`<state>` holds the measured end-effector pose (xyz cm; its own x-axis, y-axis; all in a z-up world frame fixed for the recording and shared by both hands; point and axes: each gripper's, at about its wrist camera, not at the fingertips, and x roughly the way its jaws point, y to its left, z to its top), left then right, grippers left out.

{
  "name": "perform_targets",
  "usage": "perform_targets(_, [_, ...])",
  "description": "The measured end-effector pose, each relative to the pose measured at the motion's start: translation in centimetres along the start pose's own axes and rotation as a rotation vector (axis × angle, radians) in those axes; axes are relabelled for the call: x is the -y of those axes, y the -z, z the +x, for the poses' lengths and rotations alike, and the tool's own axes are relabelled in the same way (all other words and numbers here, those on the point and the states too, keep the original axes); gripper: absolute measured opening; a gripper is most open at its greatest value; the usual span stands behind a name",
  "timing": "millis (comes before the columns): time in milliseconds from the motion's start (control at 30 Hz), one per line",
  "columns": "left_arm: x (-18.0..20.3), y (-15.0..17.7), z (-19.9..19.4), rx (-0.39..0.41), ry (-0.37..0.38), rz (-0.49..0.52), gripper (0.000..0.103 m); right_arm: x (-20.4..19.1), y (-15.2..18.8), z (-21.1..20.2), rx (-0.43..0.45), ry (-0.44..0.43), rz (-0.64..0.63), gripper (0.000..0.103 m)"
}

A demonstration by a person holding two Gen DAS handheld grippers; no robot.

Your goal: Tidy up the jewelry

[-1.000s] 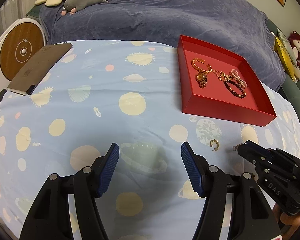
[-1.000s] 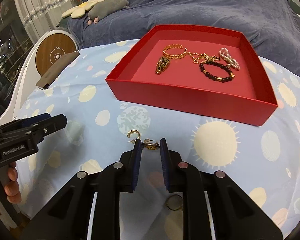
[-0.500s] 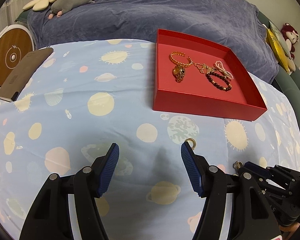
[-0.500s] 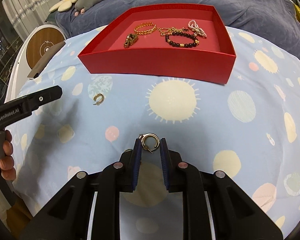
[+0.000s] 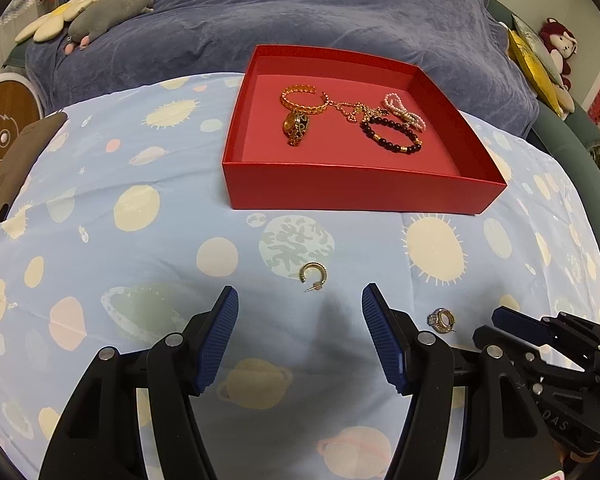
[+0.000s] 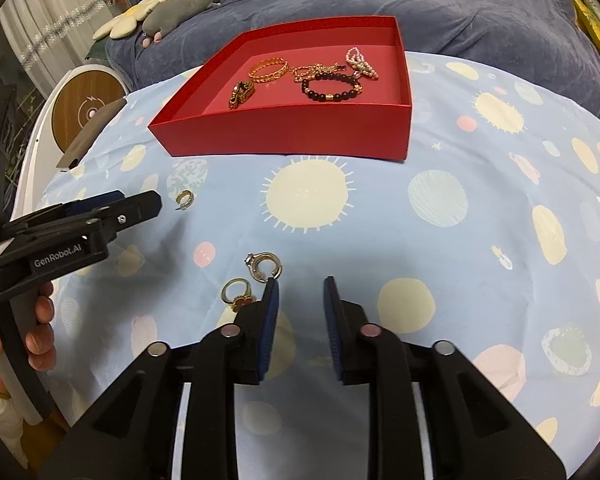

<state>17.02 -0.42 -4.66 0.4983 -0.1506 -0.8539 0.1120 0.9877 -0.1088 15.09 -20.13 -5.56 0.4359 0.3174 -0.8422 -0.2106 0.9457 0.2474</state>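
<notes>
A red box (image 5: 360,192) (image 6: 284,136) sits far on the planet-print cloth and holds a gold bangle (image 5: 302,98), a dark bead bracelet (image 5: 392,136) and other pieces. A small gold hoop earring (image 5: 314,276) (image 6: 185,199) lies just ahead of my open left gripper (image 5: 300,300) (image 6: 138,200). My right gripper (image 6: 301,286) (image 5: 492,326) has its jaws opening with nothing between them. A gold hoop with a sparkling piece (image 6: 265,266) (image 5: 442,320) lies on the cloth at its left fingertip. A gold ring with a red stone (image 6: 238,294) lies beside that finger.
A blue-covered sofa (image 5: 300,12) with plush toys (image 5: 100,12) stands behind the table. At the table's left edge lies a flat brown object (image 5: 16,160), with a round wood-faced device (image 6: 86,110) past it. A hand (image 6: 40,320) holds the left gripper's handle.
The right gripper carried the hoop away from the small earring, then opened, and the hoop now lies on the cloth. The left gripper moved right, up to the small earring.
</notes>
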Motion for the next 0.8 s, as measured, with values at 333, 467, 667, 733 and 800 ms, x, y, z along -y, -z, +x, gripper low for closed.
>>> perform_targets(333, [0.3,-0.1,0.2,-0.009,0.004,0.002,0.062,-2.4,-0.9,1.5,0.010,0.011,-0.078,0.035])
perform_targets(467, [0.4,0.0,0.2,-0.007,0.008,0.013,0.062,-2.7,-1.1,2.4,-0.003,0.013,-0.098,0.012])
perform_targets(667, [-0.3,0.0,0.1,-0.007,0.009,-0.008,0.062,-2.5,-1.2,1.0,0.040,0.001,-0.096,0.000])
perform_targets(733, [-0.4,-0.1,0.0,-0.005,0.013,-0.012,0.062,-2.0,-1.5,0.0,0.069,-0.007,-0.073,0.000])
perform_targets(800, [-0.3,0.0,-0.1,-0.003,0.013,-0.010,0.062,-1.5,-1.7,-0.9,0.096,-0.005,-0.055,0.000])
